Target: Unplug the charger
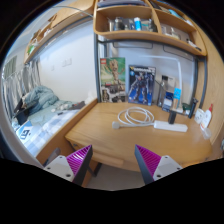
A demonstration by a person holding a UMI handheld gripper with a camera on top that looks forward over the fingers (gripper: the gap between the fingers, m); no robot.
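A wide-angle view looks forward over the tool (113, 161), whose two fingers carry magenta pads (80, 158) and stand wide apart with nothing between them. Beyond the fingers lies a light wooden surface (105, 140), an L-shaped desk running along the left and far walls. On the far right part of this surface rests a white cable (133, 116), coiled into loose loops, lying flat. Just to the right of the coil sits a white power strip (171, 126), a long, low bar, with the cable's end reaching toward it; the charger plug itself is too small to make out. Behind the coil, two boxes with colourful robot artwork (128, 82) stand upright against the wall. Above them a wooden shelf (140, 36) holds small bottles and items. On the left side, a crumpled grey cloth (38, 101) lies on the surface near the wall.
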